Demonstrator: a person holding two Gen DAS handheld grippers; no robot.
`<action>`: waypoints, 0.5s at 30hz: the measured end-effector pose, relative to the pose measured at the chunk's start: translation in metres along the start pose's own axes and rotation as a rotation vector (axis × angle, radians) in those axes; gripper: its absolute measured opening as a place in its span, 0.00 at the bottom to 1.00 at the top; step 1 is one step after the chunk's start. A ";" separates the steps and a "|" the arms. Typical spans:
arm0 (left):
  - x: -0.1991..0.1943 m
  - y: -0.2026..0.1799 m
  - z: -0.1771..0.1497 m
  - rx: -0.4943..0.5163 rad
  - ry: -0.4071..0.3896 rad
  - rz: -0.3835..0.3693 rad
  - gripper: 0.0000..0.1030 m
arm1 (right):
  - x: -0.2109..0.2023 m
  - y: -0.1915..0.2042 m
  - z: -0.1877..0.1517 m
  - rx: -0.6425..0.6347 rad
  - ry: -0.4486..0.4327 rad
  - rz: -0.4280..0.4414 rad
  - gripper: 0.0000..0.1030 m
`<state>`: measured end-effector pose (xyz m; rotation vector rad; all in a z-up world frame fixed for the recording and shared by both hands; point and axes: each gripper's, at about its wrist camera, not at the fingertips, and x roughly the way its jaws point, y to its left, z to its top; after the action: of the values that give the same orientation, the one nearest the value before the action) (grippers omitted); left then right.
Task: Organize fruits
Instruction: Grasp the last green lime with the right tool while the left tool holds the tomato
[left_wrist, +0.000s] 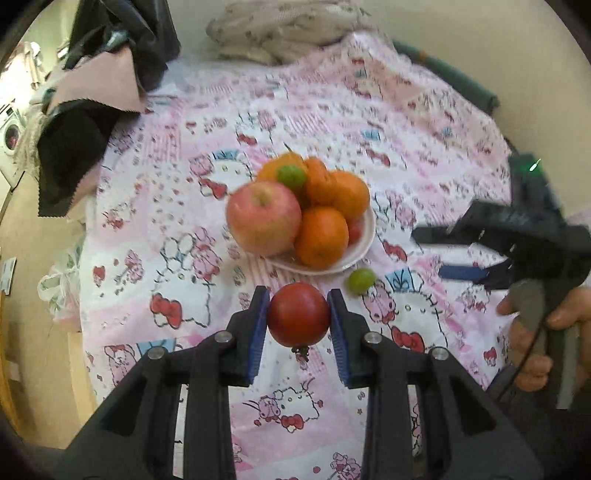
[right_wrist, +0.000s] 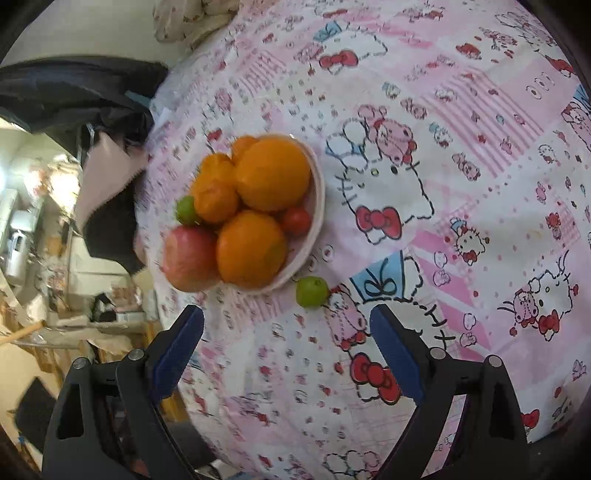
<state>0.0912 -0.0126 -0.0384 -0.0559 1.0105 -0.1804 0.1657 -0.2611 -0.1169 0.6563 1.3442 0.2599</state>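
The left gripper (left_wrist: 298, 317) has its jaws pinched on a tomato (left_wrist: 298, 314), carried clear of the cloth (left_wrist: 177, 229), stalk end hanging down, just short of the bowl (left_wrist: 364, 243). To do this well, I'd say bring it over the low gap on the bowl's near right side, beside the small tomato (right_wrist: 296, 220) already there, and ease the grip only once it rests, since the pile is heaped and a smooth round fruit would roll off the oranges (left_wrist: 320, 236). The skin looks thin and taut, so squeeze no harder. The apple (left_wrist: 263, 218) sits big and waxy at the bowl's left edge, a green fruit (left_wrist: 291, 176) tucked behind it. Another green fruit (right_wrist: 312, 291) lies on the soft, printed cloth just beside the glossy shallow bowl. The right gripper (right_wrist: 286, 354) hovers near it, jaws wide, holding nothing.
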 end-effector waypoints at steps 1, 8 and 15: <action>0.000 0.001 0.000 -0.004 -0.007 0.000 0.27 | 0.004 0.000 0.000 -0.006 0.007 -0.012 0.91; 0.005 0.017 -0.002 -0.076 -0.007 -0.010 0.27 | 0.057 0.027 -0.003 -0.264 0.100 -0.226 0.71; 0.014 0.025 0.002 -0.140 0.032 -0.025 0.27 | 0.102 0.042 -0.008 -0.450 0.151 -0.351 0.62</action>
<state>0.1032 0.0091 -0.0520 -0.1933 1.0535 -0.1336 0.1900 -0.1711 -0.1761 0.0216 1.4561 0.3179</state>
